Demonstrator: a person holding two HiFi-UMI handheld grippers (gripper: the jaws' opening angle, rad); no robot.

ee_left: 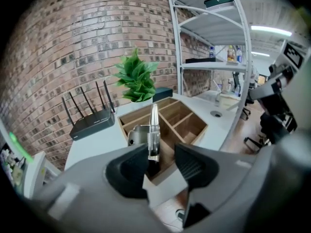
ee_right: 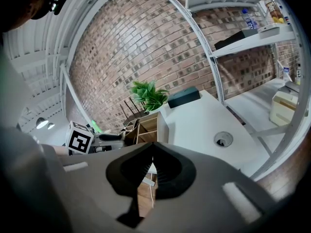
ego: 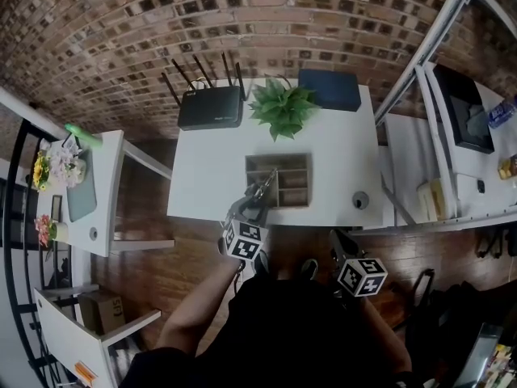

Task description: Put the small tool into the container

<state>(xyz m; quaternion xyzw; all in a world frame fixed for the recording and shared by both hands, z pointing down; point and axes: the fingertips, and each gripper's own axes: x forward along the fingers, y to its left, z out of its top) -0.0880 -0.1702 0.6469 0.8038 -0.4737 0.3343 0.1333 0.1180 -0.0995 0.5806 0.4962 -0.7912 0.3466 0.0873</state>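
Observation:
A small silver metal tool (ee_left: 153, 130) stands between the jaws of my left gripper (ee_left: 160, 164), its tip pointing out over the wooden divided container (ee_left: 194, 135). The jaws are wide apart: a clear gap shows to the right pad, and the tool's lower end sits by the left pad. In the head view, the left gripper (ego: 257, 194) hovers with the tool (ego: 265, 184) at the near left corner of the container (ego: 279, 158). My right gripper (ee_right: 153, 161) is shut on nothing and hangs off the table's near edge (ego: 339, 245).
On the white table (ego: 202, 176), a black router (ego: 210, 107), a green plant (ego: 281, 105) and a dark blue box (ego: 329, 89) stand at the back. A cable hole (ego: 360, 200) lies right of the container. A metal shelf frame (ego: 428, 47) rises at the right.

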